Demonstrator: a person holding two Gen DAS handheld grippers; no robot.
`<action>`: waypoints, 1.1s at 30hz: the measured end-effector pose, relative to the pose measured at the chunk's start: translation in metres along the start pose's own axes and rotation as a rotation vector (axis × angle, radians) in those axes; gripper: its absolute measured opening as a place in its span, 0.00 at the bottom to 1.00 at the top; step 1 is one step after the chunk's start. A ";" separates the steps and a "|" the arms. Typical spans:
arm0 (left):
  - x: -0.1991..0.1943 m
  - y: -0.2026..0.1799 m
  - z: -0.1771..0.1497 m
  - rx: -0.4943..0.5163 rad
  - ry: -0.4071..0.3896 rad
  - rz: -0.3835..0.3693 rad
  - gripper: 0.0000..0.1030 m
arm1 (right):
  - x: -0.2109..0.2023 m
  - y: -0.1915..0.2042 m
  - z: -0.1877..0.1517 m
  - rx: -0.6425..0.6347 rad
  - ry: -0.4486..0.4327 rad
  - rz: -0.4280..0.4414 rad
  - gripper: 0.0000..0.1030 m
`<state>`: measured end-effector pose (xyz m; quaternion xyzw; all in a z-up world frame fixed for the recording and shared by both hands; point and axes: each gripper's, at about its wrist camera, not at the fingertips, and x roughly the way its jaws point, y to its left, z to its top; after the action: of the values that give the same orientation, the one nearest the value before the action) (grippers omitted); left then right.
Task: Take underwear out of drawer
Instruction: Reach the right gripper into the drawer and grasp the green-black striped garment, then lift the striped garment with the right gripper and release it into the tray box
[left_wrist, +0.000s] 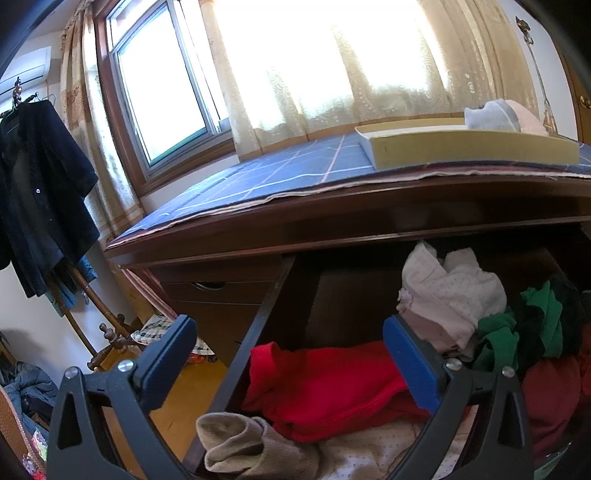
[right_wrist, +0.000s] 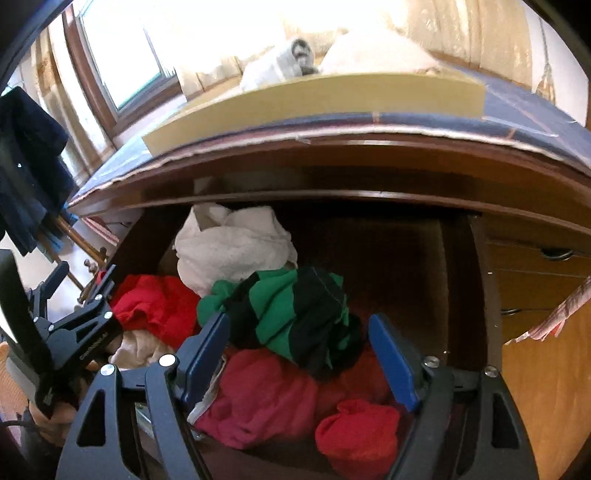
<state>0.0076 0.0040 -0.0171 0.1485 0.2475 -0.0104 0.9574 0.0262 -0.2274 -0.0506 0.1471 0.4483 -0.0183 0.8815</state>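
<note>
We have the right gripper (right_wrist: 299, 354) poised over the open drawer (right_wrist: 476, 295), its fingers spread wide and holding nothing — the green-and-black underwear (right_wrist: 295, 314) lies on top of the pile between them. We should pinch only that bunched piece, clear of the red cloth (right_wrist: 266, 398) beneath. The left gripper (left_wrist: 290, 363) hangs released by the drawer's left edge.

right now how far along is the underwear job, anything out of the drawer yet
Done: the drawer is pulled open, and some pale garments already sit in the yellow tray on top; whether they came from it I cannot tell. In hand: nothing; the right gripper is open around the green-and-black piece, and the left gripper is open too. Left: close, lift it out, then the red and white items.
</note>
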 end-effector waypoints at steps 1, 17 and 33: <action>0.000 0.000 0.000 0.000 0.000 0.001 1.00 | 0.005 -0.002 0.002 0.007 0.021 0.016 0.77; -0.001 0.001 -0.001 0.000 0.000 0.001 1.00 | 0.076 0.017 0.031 -0.056 0.295 -0.034 0.77; 0.000 0.001 0.000 0.001 -0.004 0.001 1.00 | 0.067 0.029 0.020 -0.069 0.268 0.023 0.35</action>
<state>0.0072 0.0050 -0.0170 0.1490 0.2455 -0.0100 0.9578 0.0867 -0.1981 -0.0862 0.1229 0.5607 0.0269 0.8184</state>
